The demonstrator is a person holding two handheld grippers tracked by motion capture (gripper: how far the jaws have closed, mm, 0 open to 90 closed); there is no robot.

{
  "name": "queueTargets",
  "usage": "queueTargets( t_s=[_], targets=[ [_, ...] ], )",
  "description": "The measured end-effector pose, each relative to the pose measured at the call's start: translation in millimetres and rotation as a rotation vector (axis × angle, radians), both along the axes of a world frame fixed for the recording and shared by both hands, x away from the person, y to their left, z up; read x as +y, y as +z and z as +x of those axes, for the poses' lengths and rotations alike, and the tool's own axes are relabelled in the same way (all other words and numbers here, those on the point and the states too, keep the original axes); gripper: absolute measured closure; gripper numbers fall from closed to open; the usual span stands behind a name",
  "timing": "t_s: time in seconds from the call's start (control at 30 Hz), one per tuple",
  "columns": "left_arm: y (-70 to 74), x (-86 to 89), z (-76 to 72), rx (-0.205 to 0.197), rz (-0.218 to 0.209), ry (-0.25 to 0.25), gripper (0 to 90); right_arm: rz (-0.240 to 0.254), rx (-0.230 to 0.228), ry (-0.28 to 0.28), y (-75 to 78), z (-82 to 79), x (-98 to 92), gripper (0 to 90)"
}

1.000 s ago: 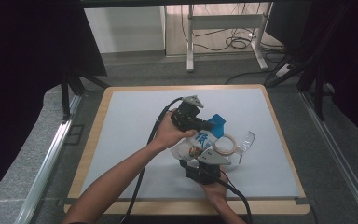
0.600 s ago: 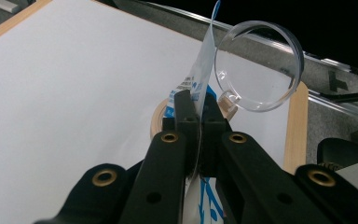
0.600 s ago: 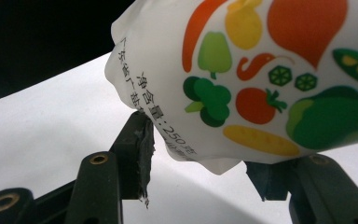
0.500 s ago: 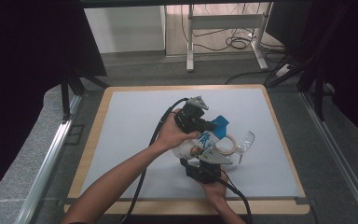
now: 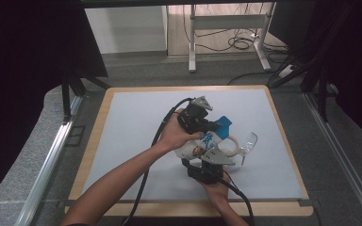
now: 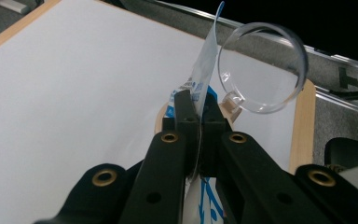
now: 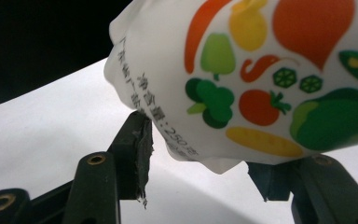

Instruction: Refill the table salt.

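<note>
A white pouch (image 5: 202, 145) printed with vegetables and blue lettering is held up over the mat between both grippers. My left gripper (image 5: 217, 126) is shut on the pouch's thin blue-and-white top edge (image 6: 204, 74), its jaws pressed flat together on it. From below, my right gripper (image 5: 207, 153) grips the pouch's rounded bottom (image 7: 242, 79), which sits between the pads (image 7: 140, 144) and touches both. A clear round plastic cup (image 6: 261, 70) lies just beyond the pouch, and in the high view that cup (image 5: 247, 141) is to the pouch's right.
The pale mat (image 5: 132, 132) covers a wood-edged table (image 5: 99, 117). Grey padding and metal rails (image 5: 52, 155) run along both sides. A desk frame with cables (image 5: 231, 28) stands on the floor beyond the far edge. Black cables trail from both grippers toward the near edge.
</note>
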State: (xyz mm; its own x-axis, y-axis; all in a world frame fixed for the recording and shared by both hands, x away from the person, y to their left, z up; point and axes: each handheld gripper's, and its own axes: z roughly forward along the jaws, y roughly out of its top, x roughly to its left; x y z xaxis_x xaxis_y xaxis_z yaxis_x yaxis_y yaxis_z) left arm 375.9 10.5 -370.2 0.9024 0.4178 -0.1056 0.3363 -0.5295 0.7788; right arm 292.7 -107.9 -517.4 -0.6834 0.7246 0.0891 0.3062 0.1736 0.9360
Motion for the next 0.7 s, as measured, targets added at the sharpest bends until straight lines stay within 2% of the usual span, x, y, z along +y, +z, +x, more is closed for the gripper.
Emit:
queueTargets(
  t_s=[0.13,0.23,0.43,0.7],
  targets=[
    [3.8,0.5,-6.4,-0.014,-0.011,0.002,90.0,-0.039,-0.048,-0.017,0.6,-1.2,2.3,41.4],
    [5.7,-0.6,-10.7,-0.026,-0.008,0.001,90.0,-0.050,-0.062,-0.038,-0.5,-1.0,5.3,38.2],
    [7.4,-0.2,-12.5,-0.028,-0.019,0.003,90.0,-0.068,-0.088,-0.080,-1.9,0.0,7.3,38.1],
    [8.1,-2.4,-15.3,-0.037,-0.013,-0.001,90.0,-0.066,-0.063,-0.110,-5.0,3.9,6.7,42.6]
  ],
)
